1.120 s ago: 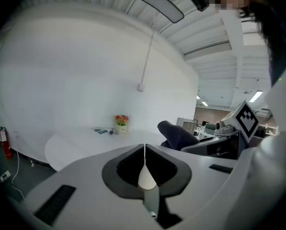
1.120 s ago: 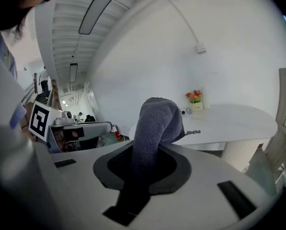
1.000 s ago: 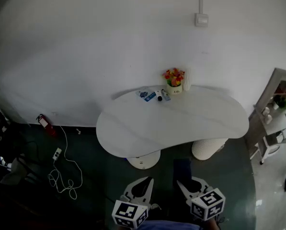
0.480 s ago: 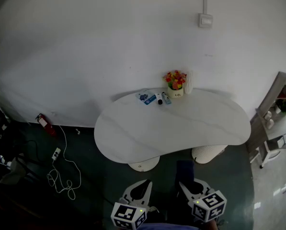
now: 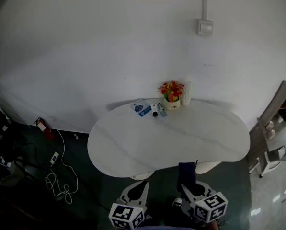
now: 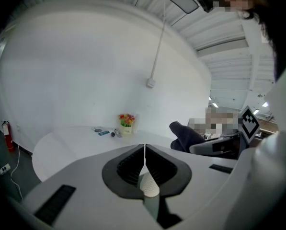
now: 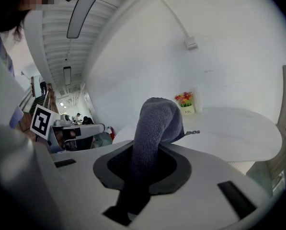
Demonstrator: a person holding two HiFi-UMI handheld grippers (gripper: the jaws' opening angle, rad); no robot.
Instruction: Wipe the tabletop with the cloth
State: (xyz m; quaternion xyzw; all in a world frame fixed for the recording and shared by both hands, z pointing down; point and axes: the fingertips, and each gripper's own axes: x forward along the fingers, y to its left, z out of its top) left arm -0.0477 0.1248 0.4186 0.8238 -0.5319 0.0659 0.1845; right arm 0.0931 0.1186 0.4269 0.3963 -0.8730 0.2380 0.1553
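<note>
A white kidney-shaped table (image 5: 169, 138) stands against the white wall, a short way ahead of both grippers. My right gripper (image 5: 187, 185) is shut on a dark blue-grey cloth (image 5: 186, 170), which sticks up out of the jaws and reaches the table's near edge in the head view. In the right gripper view the cloth (image 7: 157, 123) rises from between the jaws with the table (image 7: 238, 133) beyond it. My left gripper (image 5: 141, 187) is shut with nothing in it, its jaws meeting in the left gripper view (image 6: 144, 151). Both are held low, off the tabletop.
A small pot of flowers (image 5: 172, 96) and a few small items (image 5: 147, 110) sit at the table's far edge. On the floor at the left are a fire extinguisher (image 5: 42, 127) and a power strip with cable (image 5: 56, 174). A shelf unit (image 5: 277, 133) stands at the right.
The head view has drawn closer to the table, whose near edge now sits just ahead of the grippers. Both grippers keep the same pose, the cloth still in the right one.
</note>
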